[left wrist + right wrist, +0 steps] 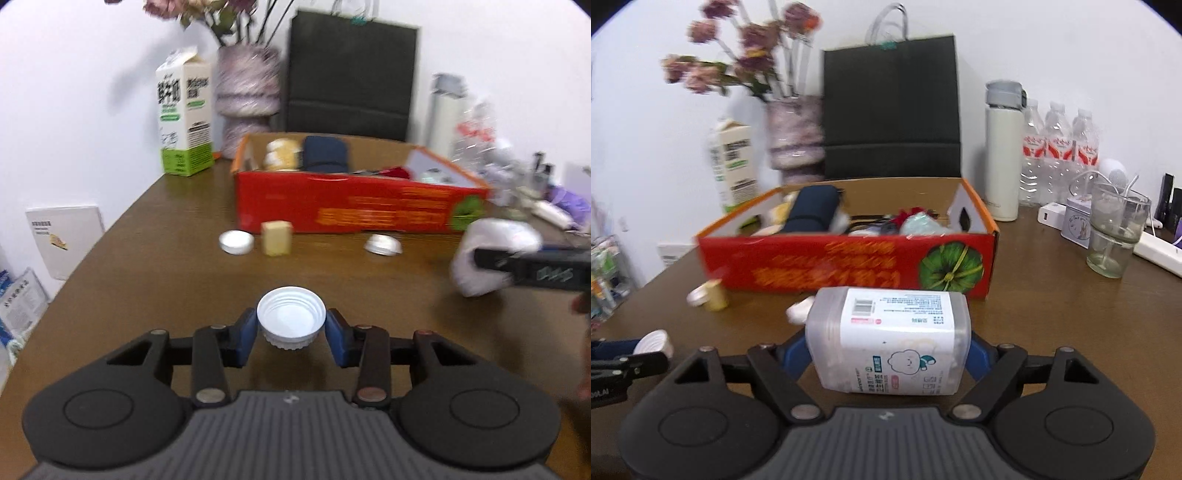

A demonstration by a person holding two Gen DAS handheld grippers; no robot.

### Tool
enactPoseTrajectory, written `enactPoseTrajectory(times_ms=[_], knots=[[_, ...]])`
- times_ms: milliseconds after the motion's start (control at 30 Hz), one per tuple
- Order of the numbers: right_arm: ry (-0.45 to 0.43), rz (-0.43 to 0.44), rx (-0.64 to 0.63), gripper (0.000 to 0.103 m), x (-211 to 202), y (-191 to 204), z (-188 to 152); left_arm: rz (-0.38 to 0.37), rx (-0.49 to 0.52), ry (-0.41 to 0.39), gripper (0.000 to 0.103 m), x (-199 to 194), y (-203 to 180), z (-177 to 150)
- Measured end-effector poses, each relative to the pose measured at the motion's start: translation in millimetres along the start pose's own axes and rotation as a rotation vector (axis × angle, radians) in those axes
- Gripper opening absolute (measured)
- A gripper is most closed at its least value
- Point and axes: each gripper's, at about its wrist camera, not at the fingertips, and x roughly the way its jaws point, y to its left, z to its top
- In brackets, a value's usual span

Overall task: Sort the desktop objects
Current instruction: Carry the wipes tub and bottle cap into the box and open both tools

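So your left gripper (291, 329) pinches the white cap (291, 322) between its blue fingertips, open side up, above the table (147, 295). Your right gripper (888, 352) clamps the tub (890, 339) sideways between its fingers, just before the red box (846, 264).

A: Wall (1052, 44) plain white, evenly lit. Desk (1034, 314) dark brown wood grain, pushed against it.
B: Noted. Black paper bag (890, 107) stands upright against the wall; vase of dried flowers (794, 133) just beside it.
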Motion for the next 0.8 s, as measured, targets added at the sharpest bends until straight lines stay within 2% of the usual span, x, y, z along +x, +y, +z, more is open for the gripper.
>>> enactPoseTrajectory(times_ms=[133,367,600,700,800], knots=[[-0.002,0.024,-0.018,0.081,-45.7,11.5,-23.3,-0.061,-0.026,-0.012,0.041,-39.8,-18.0,-17.7],[-0.048,0.031,0.085,0.081,-125.0,4.7,-53.9,-0.144,0.013,-0.072,0.041,-96.5,-54.2,-31.6],[-0.126,0.005,0.081,0.081,-168.0,-8.6,-50.3,-0.182,0.037,-0.130,0.041,-113.5,-72.3,-22.9],[-0.152,0.015,0.080,0.081,-170.5,-16.1,-38.7,-0.196,0.060,-0.158,0.041,-108.8,-71.3,-3.9],[-0.176,0.036,0.032,0.081,-154.5,-22.9,-7.3,-0.235,0.106,-0.237,0.041,-97.2,-64.3,48.8]])
